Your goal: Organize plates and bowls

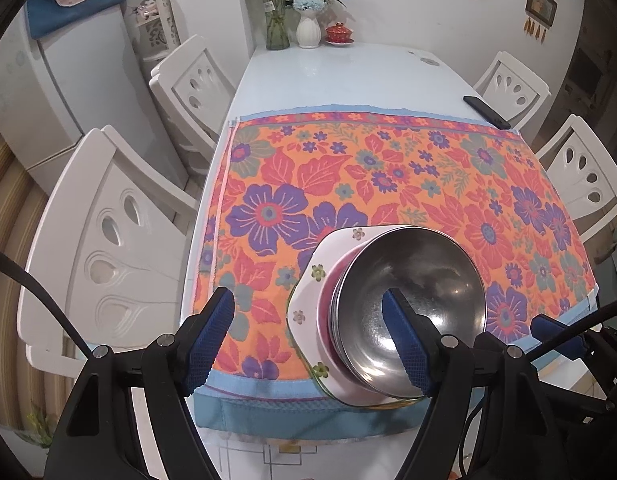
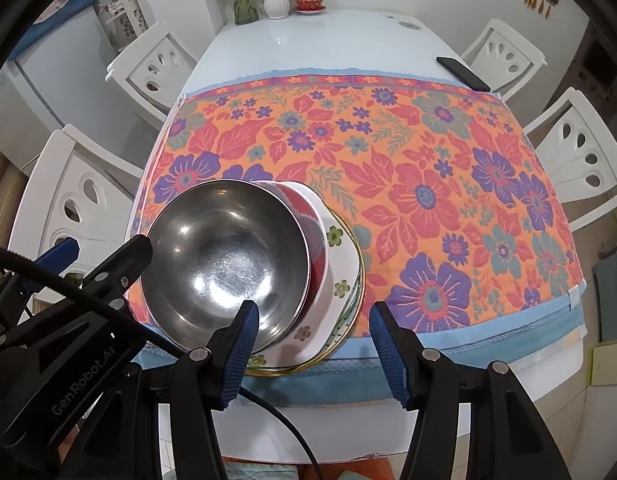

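Observation:
A steel bowl (image 1: 412,300) sits on top of a stack: under it a red bowl (image 2: 308,220), then a white flowered plate (image 1: 312,280) on glass plates with gold rims. The stack stands on the flowered cloth (image 1: 388,184) near the table's front edge. It also shows in the right wrist view, with the steel bowl (image 2: 224,252) at left. My left gripper (image 1: 312,344) is open above the stack's left side, empty. My right gripper (image 2: 312,344) is open above the stack's right side, empty.
A black phone (image 1: 486,112) lies at the cloth's far right corner. Two vases with flowers (image 1: 308,28) and a red lidded cup (image 1: 339,34) stand at the table's far end. White chairs (image 1: 108,248) flank the table on both sides.

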The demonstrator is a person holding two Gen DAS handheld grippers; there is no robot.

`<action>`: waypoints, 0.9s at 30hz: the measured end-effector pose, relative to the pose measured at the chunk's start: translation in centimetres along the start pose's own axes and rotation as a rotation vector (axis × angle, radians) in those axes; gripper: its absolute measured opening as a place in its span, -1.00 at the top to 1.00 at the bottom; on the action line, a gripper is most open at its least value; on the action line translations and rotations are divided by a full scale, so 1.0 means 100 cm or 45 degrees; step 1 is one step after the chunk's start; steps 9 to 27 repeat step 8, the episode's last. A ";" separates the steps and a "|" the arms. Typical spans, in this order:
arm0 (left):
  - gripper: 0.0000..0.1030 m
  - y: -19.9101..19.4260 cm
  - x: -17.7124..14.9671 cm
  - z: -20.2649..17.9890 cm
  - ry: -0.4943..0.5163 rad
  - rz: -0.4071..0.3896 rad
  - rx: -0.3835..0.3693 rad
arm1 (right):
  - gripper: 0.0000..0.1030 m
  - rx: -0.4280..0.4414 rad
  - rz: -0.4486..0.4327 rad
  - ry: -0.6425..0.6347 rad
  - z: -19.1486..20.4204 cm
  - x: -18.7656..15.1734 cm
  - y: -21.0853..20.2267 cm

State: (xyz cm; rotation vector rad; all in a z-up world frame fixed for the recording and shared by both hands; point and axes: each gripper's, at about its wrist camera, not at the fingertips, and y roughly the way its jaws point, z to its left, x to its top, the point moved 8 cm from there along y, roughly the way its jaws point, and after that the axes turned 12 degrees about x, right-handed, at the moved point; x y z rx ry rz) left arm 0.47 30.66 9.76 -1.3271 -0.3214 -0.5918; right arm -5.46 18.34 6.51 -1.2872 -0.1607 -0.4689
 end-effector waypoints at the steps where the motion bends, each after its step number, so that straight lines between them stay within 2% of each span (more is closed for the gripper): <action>1: -0.46 0.000 0.000 -0.001 0.003 -0.003 0.004 | -0.07 0.002 0.002 0.006 0.000 0.000 0.001; 6: -0.45 -0.001 0.001 -0.001 0.020 -0.035 0.051 | -0.07 -0.011 -0.009 0.003 -0.001 0.001 0.000; 27: -0.45 -0.001 0.002 0.000 0.027 -0.040 0.051 | -0.07 -0.012 -0.012 0.000 0.000 0.001 -0.001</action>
